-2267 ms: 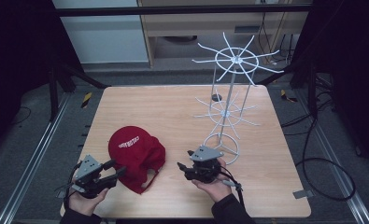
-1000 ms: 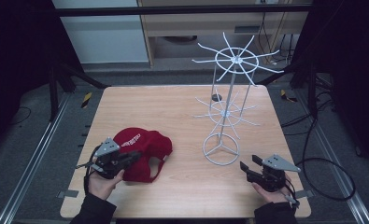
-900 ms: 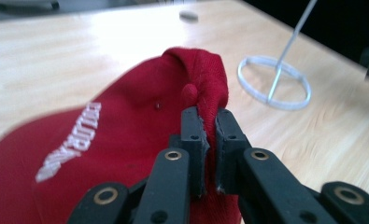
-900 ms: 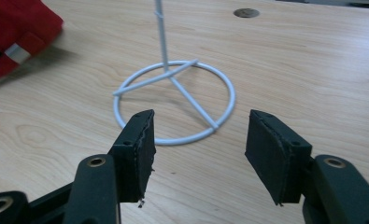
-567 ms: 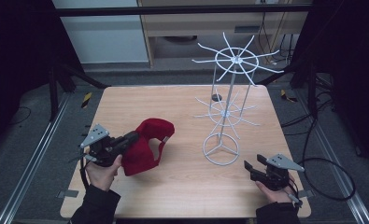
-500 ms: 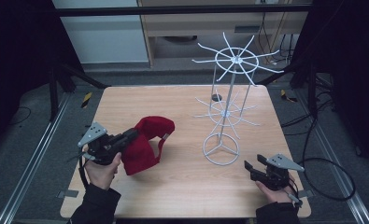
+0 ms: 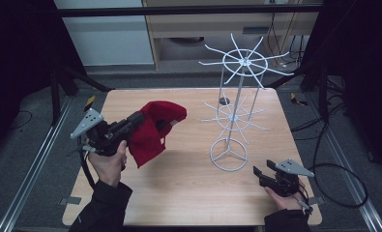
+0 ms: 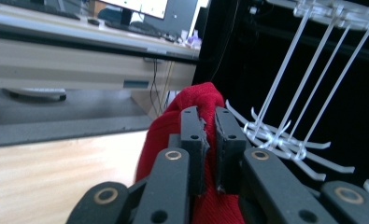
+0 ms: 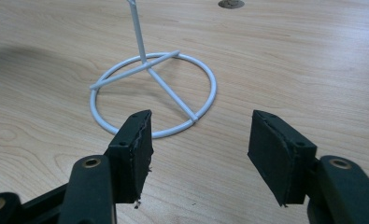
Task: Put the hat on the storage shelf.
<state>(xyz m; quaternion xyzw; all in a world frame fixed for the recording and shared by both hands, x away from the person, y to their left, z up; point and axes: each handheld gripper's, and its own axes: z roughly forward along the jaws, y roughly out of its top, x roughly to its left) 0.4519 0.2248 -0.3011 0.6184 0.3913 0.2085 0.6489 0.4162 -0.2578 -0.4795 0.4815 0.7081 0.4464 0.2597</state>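
Red fabric is what we see pinched in the left gripper [image 7: 130,126]: a red cap [image 7: 154,130], lifted off the wooden table [image 7: 179,193] and hanging left of the white wire rack [image 7: 234,116]. In the left gripper view the jaws stand narrow on a fold, hiding most of the cap. Our right gripper [image 7: 263,175] rests low at the table's near right corner, jaws wide and holding nothing, just before the rack's ring base [image 9: 154,93].

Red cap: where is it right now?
High view: the red cap hangs off the table, clamped in the left gripper, left of the white wire rack.
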